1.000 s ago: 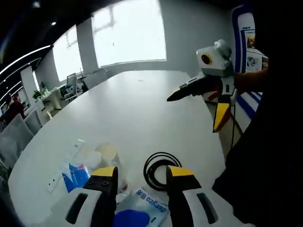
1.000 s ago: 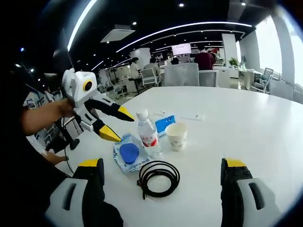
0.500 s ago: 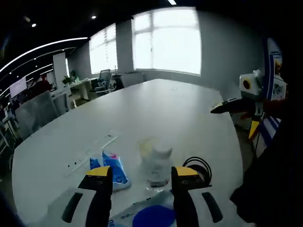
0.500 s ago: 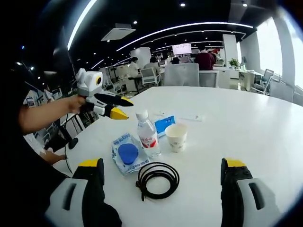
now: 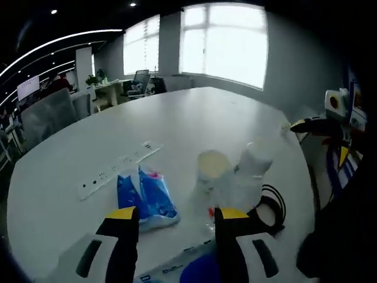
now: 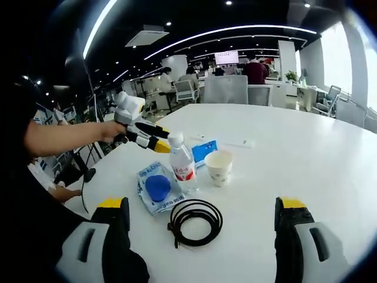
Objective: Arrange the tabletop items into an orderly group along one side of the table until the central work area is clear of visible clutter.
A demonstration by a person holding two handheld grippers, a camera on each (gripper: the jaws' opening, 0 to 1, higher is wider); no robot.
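Right gripper (image 6: 200,221): fingers wide, holding nothing. Nearest on the worktop (image 6: 330,159), coiled black cable (image 6: 195,220), limp; lift by the bundle. Wipes pack (image 6: 154,188), soft. Water bottle (image 6: 182,164), light, slippery; grip mid-body. Paper cup (image 6: 220,168), crushable. Left gripper (image 6: 147,137) beside the bottle, fingers narrow, empty.

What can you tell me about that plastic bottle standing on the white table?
The bottle is small, clear plastic, with a white cap and a red and white label around its middle. It stands upright on the white table, close beside a paper cup, with a blue-printed wipes pack at its foot. The left tool is open, near its cap; whether they touch is unclear.
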